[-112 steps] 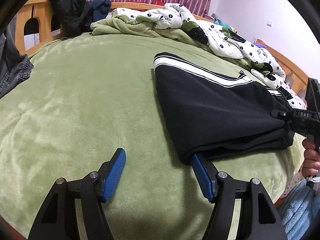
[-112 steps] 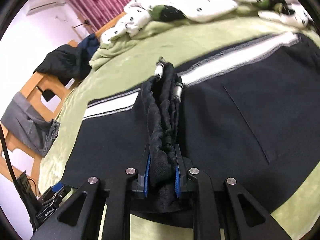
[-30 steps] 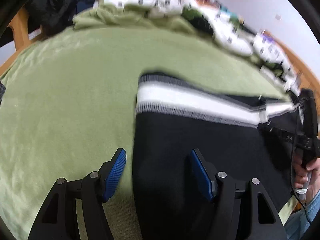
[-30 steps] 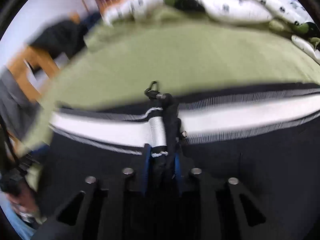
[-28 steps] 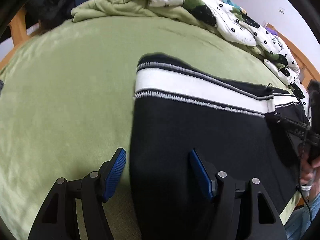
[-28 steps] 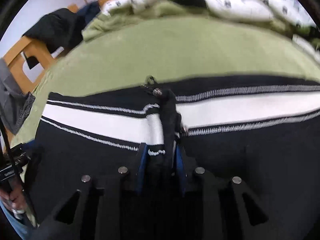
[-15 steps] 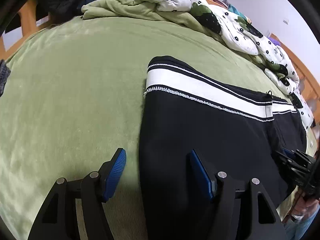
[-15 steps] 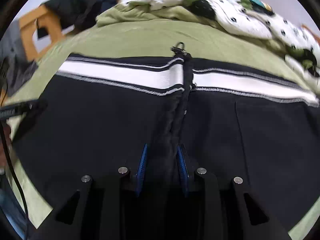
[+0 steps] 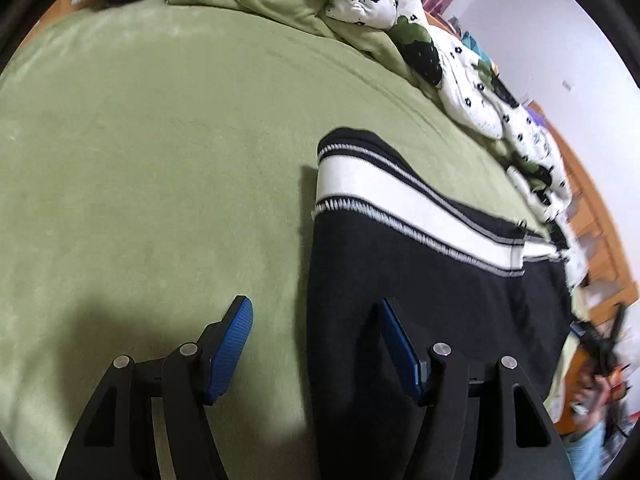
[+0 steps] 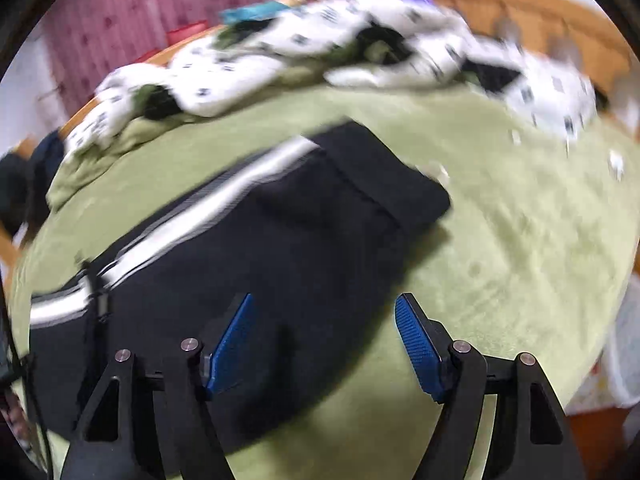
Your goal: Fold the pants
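Since the pants (image 9: 420, 300) lie flat on the bed (image 9: 160, 160), both left tongs (image 9: 316, 344) and right tongs (image 10: 324, 340) gape empty, the right's jaws having just been opening.

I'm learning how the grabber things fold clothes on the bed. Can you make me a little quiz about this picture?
1. True or false: the right gripper is pinching the black pants.
2. What colour is the blanket under the pants? A green, B red, C blue.
3. Fill in: the stripe along the pants is ____.

Key: 1 false, its jaws have just been opening and its pads press on nothing. 2 A. 3 white.
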`<control>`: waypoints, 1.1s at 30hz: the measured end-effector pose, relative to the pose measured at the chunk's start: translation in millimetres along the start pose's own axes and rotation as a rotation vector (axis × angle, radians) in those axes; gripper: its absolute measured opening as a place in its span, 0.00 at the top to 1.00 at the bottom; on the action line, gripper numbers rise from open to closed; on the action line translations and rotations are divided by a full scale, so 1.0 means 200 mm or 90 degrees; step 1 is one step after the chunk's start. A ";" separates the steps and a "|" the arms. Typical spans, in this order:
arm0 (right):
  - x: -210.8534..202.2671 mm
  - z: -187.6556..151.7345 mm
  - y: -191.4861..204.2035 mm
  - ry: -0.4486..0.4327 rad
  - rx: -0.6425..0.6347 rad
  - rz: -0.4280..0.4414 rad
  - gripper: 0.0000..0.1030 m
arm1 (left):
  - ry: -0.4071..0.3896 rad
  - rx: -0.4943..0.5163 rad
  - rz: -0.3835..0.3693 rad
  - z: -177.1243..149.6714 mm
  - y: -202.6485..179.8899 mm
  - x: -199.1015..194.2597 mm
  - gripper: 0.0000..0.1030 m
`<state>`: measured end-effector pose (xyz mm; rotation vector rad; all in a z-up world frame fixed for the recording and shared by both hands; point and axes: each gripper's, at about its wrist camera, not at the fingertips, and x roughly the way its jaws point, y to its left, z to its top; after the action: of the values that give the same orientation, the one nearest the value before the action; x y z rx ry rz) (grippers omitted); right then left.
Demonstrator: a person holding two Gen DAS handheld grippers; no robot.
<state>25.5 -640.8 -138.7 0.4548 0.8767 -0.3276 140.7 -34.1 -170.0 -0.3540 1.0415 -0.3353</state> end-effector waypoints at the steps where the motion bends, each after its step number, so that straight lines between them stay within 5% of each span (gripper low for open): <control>1: 0.07 0.01 -0.04 0.008 0.025 0.027 0.30 | 0.003 0.000 -0.013 0.01 0.00 0.01 0.40; 4: 0.23 0.03 -0.03 0.030 0.040 0.059 0.31 | 0.025 0.004 -0.062 0.05 0.00 0.07 0.42; 7: 0.29 0.08 0.02 0.005 0.025 0.060 0.33 | 0.033 0.007 -0.073 0.07 -0.03 0.14 0.57; 8: 0.31 0.11 0.02 0.004 0.041 0.065 0.39 | 0.033 0.005 -0.076 0.07 -0.05 0.15 0.65; 10: 0.30 0.13 -0.02 -0.010 0.088 0.076 0.70 | 0.037 -0.002 -0.076 0.08 -0.07 0.16 0.75; 12: 0.23 0.14 -0.01 -0.034 0.104 0.097 0.83 | 0.020 0.004 -0.082 0.08 -0.09 0.11 0.88; 22: -0.40 0.32 0.69 -0.189 -0.021 0.137 0.87 | -0.062 0.000 -0.131 0.32 -0.19 -0.34 0.91; 28: -0.44 0.27 1.08 -0.187 -0.078 0.235 0.88 | -0.110 -0.002 0.004 0.48 0.15 -0.64 0.91; 33: -0.02 0.12 1.20 -0.081 -0.114 0.214 0.88 | -0.084 -0.034 0.088 0.47 0.48 -0.55 0.90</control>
<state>147.8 -447.1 -64.3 0.4025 0.6850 0.0301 182.0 111.6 -83.1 -0.3462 0.9411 -0.1581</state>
